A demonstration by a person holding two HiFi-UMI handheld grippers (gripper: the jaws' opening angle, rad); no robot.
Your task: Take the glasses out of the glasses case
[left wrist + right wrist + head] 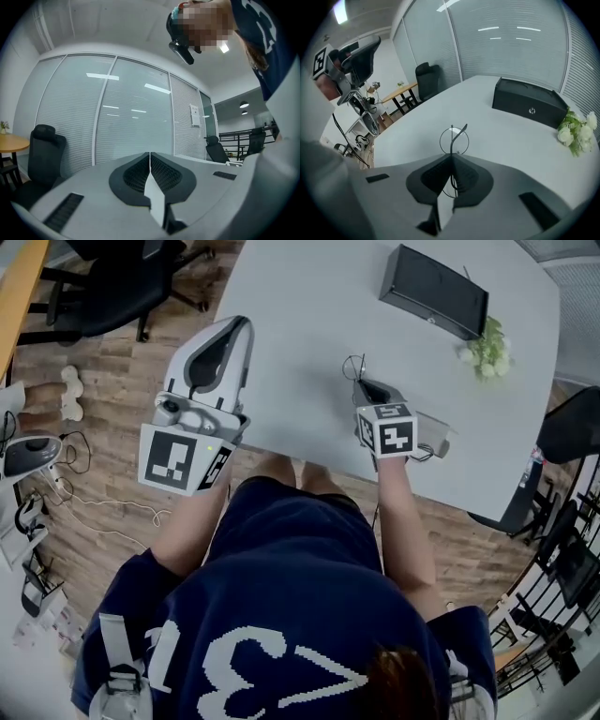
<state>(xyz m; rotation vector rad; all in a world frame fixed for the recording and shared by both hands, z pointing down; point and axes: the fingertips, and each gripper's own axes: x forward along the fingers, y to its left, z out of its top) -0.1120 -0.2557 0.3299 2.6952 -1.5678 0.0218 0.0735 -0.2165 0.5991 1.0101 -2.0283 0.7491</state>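
Observation:
My right gripper [366, 385] is shut on a pair of thin round wire-framed glasses [354, 367] and holds them just above the white table [300, 306]. In the right gripper view one lens ring of the glasses [453, 140] sticks out past the jaws of the right gripper [451, 157], and the other ring lies between them. The black glasses case [433, 292] stands closed at the far side of the table, and it also shows as the case [527, 108] ahead and to the right. My left gripper [239, 326] is shut and empty at the table's left edge; in its own view the left gripper [150, 154] points up at a glass wall.
A small bunch of white flowers [487, 348] lies right of the case, seen again as the flowers [576, 131]. A black office chair [122, 277] stands on the wooden floor to the left. Cables and devices [33, 451] lie on the floor at far left.

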